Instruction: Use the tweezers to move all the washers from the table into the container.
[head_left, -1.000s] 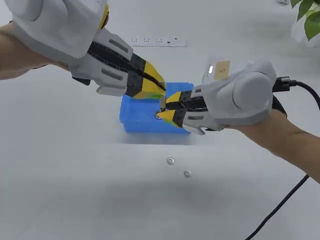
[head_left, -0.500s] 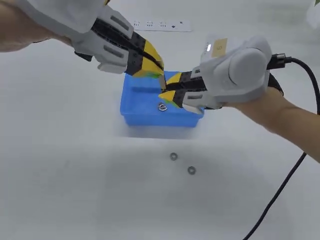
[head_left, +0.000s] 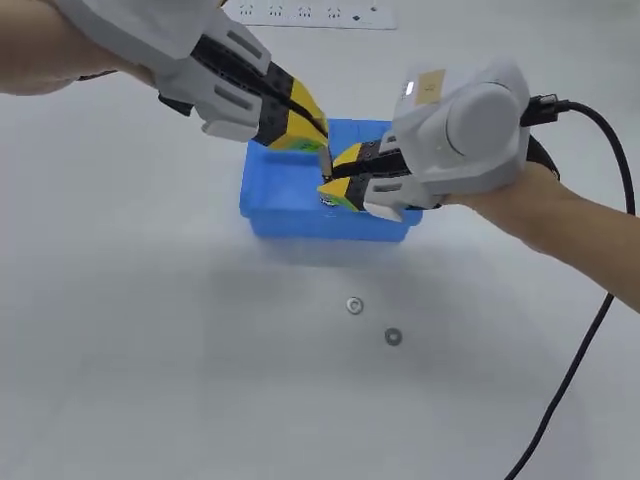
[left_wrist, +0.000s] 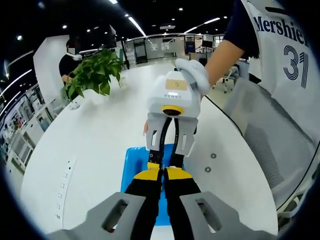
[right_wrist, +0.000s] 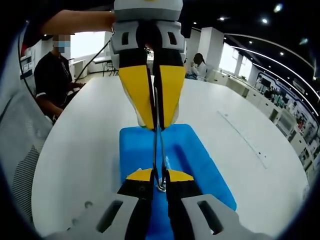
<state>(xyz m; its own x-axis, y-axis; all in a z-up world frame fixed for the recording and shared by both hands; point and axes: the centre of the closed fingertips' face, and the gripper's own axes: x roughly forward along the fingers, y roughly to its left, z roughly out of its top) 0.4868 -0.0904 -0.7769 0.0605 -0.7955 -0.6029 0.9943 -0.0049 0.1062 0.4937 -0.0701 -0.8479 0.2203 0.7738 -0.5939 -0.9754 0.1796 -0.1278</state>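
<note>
One washer (right_wrist: 161, 188) at tip of tweezers (right_wrist: 156, 147), right between jaws of right claw (right_wrist: 160, 176), which pinch near-shut on the tweezer legs, above blue container (right_wrist: 195, 160). Left claw (right_wrist: 156, 124) faces it, clamped on tweezers' other end. 2nd washer (head_left: 355, 305) & 3rd washer (head_left: 393, 337) lie on counter (head_left: 150, 350), well apart from both claws, outside container

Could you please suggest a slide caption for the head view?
Left gripper and right gripper meet over the blue container, sharing tweezers; two washers lie on the table.
</note>
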